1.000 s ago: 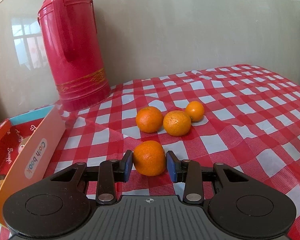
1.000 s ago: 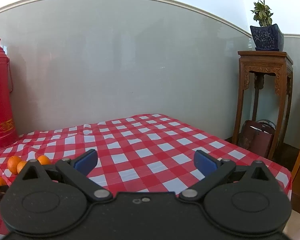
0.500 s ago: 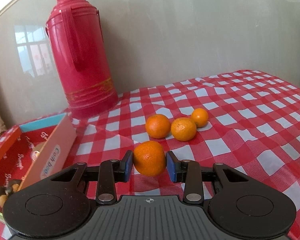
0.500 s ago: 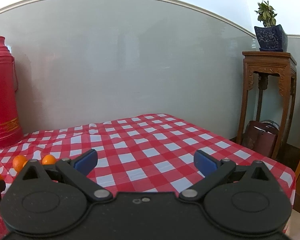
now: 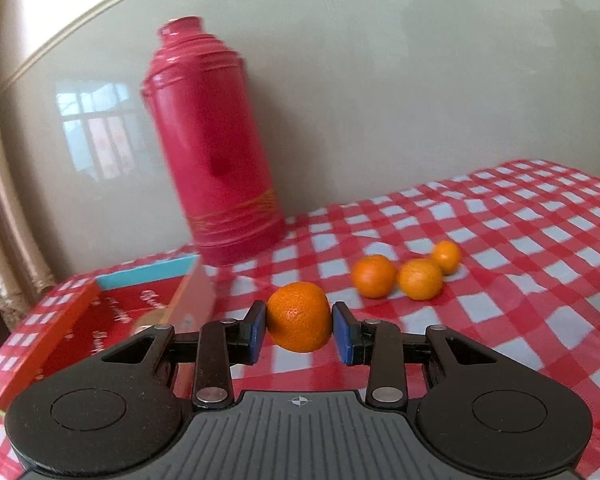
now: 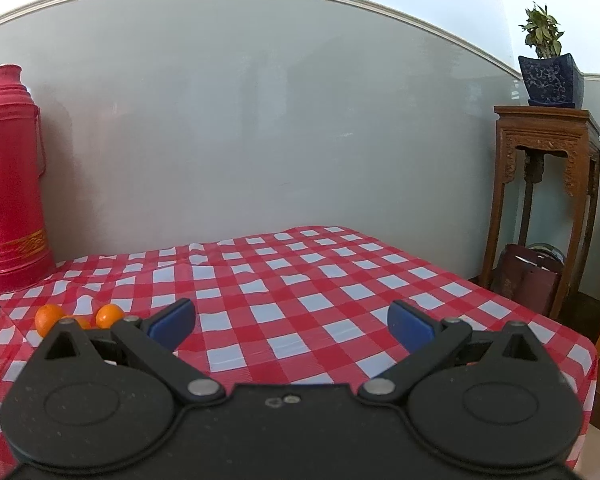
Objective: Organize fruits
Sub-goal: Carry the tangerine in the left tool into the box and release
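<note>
The left gripper (image 5: 299, 330) is clamped on an orange (image 5: 299, 317), its blue pads (image 5: 257, 330) pressing the fruit's two sides, the fruit carried clear of the cloth; the right gripper (image 6: 291, 326) hangs with its jaws wide apart and nothing between them.

The main risk, as I judge it, is the orange slipping; it is round and held only at two small patches, so a quick swing or a slackened squeeze could roll it out, while a harder squeeze could bruise it. The box (image 5: 82, 320) lies ahead and to the left of the left gripper, its near wall standing up; a low carry could knock the orange on that wall. The flask (image 5: 216, 144) stands tall just beyond the box; a wide sweep might tip it.

The table (image 6: 300, 280) wears a red and white checked cloth with some wrinkles; a pale wall rises behind it; right of the right gripper stands a carved wooden stand (image 6: 546, 184) bearing a potted plant (image 6: 550, 68). Three more oranges (image 5: 406, 276) sit ahead and to the right of the left gripper.
</note>
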